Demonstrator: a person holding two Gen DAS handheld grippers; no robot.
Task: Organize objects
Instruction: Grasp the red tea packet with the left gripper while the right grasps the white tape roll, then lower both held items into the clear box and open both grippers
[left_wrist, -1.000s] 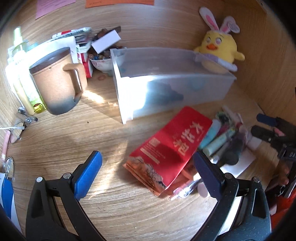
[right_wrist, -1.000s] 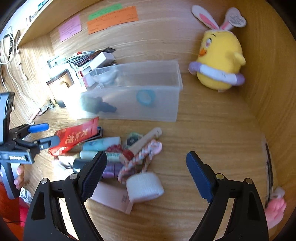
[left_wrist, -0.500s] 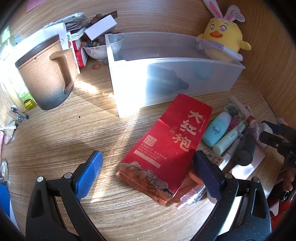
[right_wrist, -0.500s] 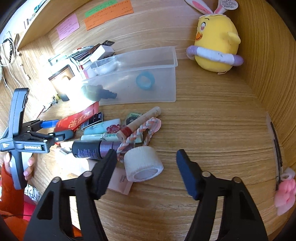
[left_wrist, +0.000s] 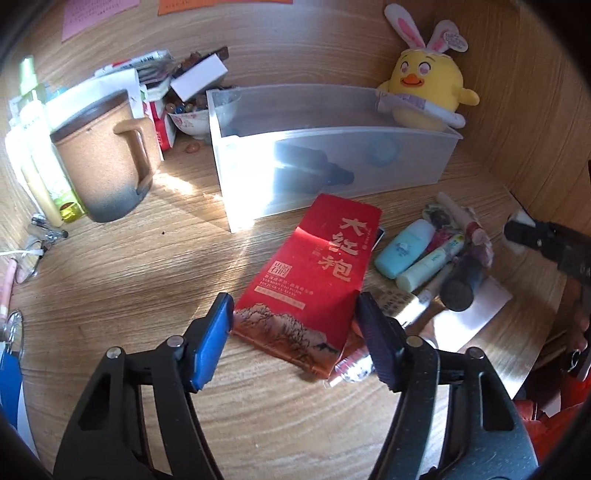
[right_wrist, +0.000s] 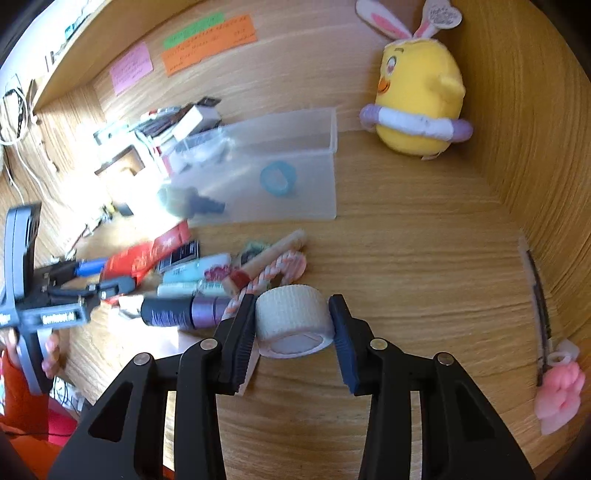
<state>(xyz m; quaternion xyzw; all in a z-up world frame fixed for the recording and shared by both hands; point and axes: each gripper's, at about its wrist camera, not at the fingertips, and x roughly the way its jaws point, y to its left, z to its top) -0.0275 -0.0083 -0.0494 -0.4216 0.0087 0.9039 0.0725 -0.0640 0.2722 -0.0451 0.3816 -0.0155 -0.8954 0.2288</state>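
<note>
A red tea packet (left_wrist: 314, 273) lies flat on the wooden desk in the left wrist view. My left gripper (left_wrist: 293, 297) straddles its near end, jaws closing, with each blue pad right at an edge of the packet. In the right wrist view a white tape roll (right_wrist: 291, 321) sits between the pads of my right gripper (right_wrist: 291, 300). Those jaws are closing too, and both pads touch the roll's sides. A translucent bin (left_wrist: 332, 173) behind holds a dark bottle (left_wrist: 314, 166) and a blue ring (right_wrist: 277, 179).
Tubes, a dark purple bottle and a braided cord form a pile (left_wrist: 424, 254) right of the packet. A plush chick (right_wrist: 417, 110) sits at the back right. A brown mug (left_wrist: 103, 166) and stacked clutter stand at the left. A pink figure (right_wrist: 557, 398) lies by the right wall.
Both pairs of jaws have narrowed: the left ones from wide apart to the packet's edges, the right ones onto the tape roll. The right gripper moved forward so the roll now sits between its pads.
</note>
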